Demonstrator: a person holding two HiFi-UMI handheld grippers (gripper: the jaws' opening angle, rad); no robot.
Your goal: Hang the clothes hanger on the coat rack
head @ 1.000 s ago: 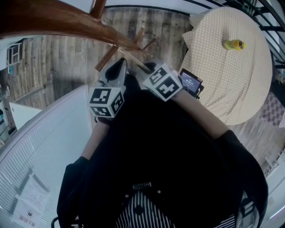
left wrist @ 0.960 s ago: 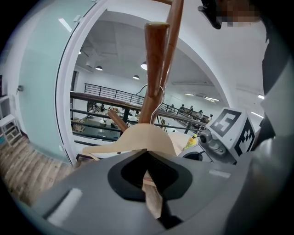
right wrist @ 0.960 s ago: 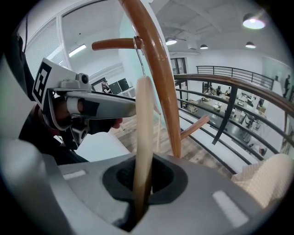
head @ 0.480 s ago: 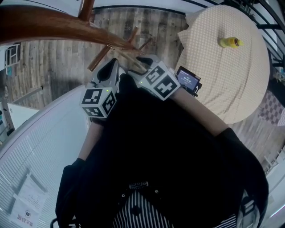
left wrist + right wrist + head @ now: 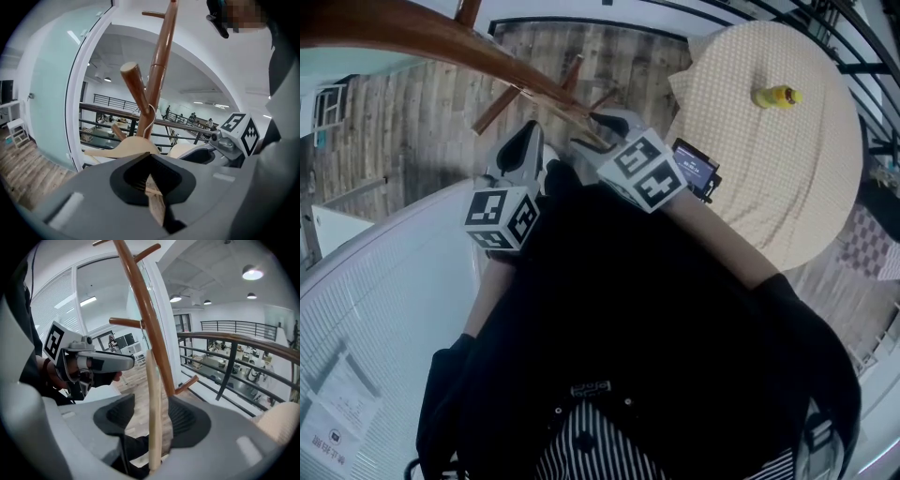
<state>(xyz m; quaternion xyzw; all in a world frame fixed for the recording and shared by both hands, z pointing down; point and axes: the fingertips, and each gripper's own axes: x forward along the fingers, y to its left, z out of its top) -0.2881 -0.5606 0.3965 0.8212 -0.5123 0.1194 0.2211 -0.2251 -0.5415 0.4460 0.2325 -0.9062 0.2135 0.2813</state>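
Note:
The brown wooden coat rack point(image 5: 441, 42) slants across the head view; its pole point(image 5: 159, 65) rises ahead of both grippers. The pale wooden clothes hanger point(image 5: 126, 147) has its wire hook point(image 5: 151, 117) at the fork where a peg point(image 5: 136, 86) meets the pole. My left gripper point(image 5: 151, 161) is shut on one hanger arm. My right gripper point(image 5: 152, 413) is opening its jaws; the other hanger arm point(image 5: 153, 394) stands between them, with a gap on its left side. In the head view both grippers point(image 5: 530, 136) point(image 5: 602, 122) sit just below the pole.
A round table with a cream cloth point(image 5: 787, 178) stands to the right, with a yellow bottle point(image 5: 778, 95) on it. A dark device point(image 5: 698, 172) lies at its edge. A white glass partition point(image 5: 384, 281) runs on the left. A railing point(image 5: 234, 341) lies beyond the rack.
Both grippers have risen a little toward the rack pole with the hanger. The left cube has shifted left in the head view.

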